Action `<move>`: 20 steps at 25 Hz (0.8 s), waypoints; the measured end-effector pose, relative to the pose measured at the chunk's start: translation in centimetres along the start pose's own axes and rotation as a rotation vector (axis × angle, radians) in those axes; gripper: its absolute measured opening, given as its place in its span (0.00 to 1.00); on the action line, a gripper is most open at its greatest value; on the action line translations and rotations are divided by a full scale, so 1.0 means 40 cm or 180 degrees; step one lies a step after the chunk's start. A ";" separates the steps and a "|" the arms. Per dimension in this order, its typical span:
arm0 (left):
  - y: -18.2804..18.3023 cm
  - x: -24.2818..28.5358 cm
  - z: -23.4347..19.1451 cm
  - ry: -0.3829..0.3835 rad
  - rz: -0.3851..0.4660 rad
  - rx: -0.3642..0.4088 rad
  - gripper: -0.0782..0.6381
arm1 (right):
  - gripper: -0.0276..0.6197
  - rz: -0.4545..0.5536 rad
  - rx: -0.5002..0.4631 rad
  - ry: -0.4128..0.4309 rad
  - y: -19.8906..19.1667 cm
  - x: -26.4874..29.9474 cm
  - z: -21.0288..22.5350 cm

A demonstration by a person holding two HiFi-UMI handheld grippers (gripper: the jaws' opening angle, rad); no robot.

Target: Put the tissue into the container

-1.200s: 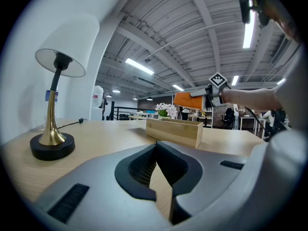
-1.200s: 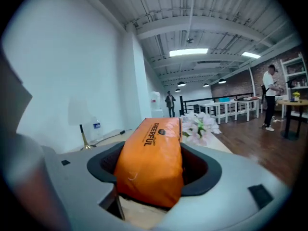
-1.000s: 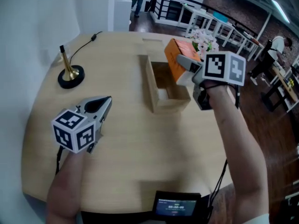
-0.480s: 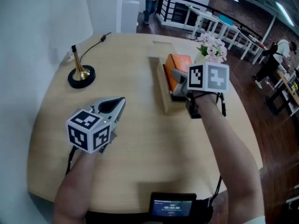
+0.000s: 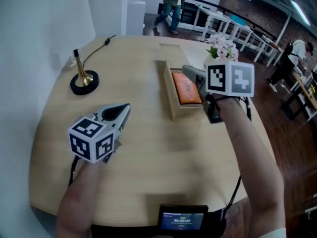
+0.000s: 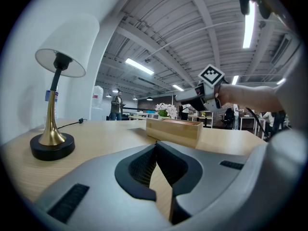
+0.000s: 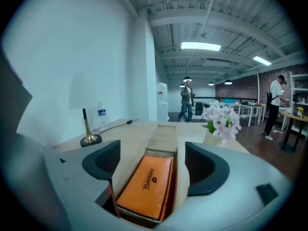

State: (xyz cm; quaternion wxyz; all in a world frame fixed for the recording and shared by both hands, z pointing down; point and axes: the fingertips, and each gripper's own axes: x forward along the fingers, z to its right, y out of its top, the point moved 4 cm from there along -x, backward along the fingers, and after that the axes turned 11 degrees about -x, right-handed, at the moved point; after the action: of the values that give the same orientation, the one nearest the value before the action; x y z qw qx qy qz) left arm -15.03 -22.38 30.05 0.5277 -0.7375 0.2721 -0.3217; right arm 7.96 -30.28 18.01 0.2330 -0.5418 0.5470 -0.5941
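The orange tissue pack (image 5: 187,89) lies flat inside the long wooden container (image 5: 171,97) on the far right part of the table. My right gripper (image 5: 194,81) hovers just over the container's near end. In the right gripper view the tissue pack (image 7: 147,184) sits in the container (image 7: 163,141) below and between the jaws of my right gripper (image 7: 153,167). Those jaws are opening and neither pad touches the pack. My left gripper (image 5: 120,112) rests low over the table's left middle, shut and empty. From its own view the left gripper (image 6: 156,147) points at the container (image 6: 174,130).
A brass lamp (image 5: 83,78) with a black base and cord stands at the back left. A vase of pink flowers (image 5: 221,46) is right of the container. A small screen (image 5: 184,217) sits at the table's near edge. People walk in the room beyond.
My right gripper carried the tissue pack down from above the container's rim into the container, and its jaws have spread off the pack. The left gripper stayed put.
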 end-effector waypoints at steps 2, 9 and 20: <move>-0.004 -0.003 -0.006 0.0008 0.0000 -0.0005 0.12 | 0.69 0.0278 -0.0118 -0.0038 0.063 -0.079 0.028; -0.001 -0.002 0.006 -0.0090 -0.0036 0.0016 0.12 | 0.69 0.0324 -0.0258 -0.0225 -0.151 -0.224 0.198; -0.005 0.000 0.012 -0.0157 -0.0060 0.0003 0.12 | 0.68 0.0262 0.0464 -0.0184 -0.490 -0.200 0.326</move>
State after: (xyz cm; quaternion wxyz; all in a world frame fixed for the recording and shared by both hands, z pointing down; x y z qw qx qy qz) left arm -14.64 -22.02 30.10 0.5316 -0.7475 0.2519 -0.3085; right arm 28.31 -22.78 30.18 0.3117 -0.5174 0.5172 -0.6063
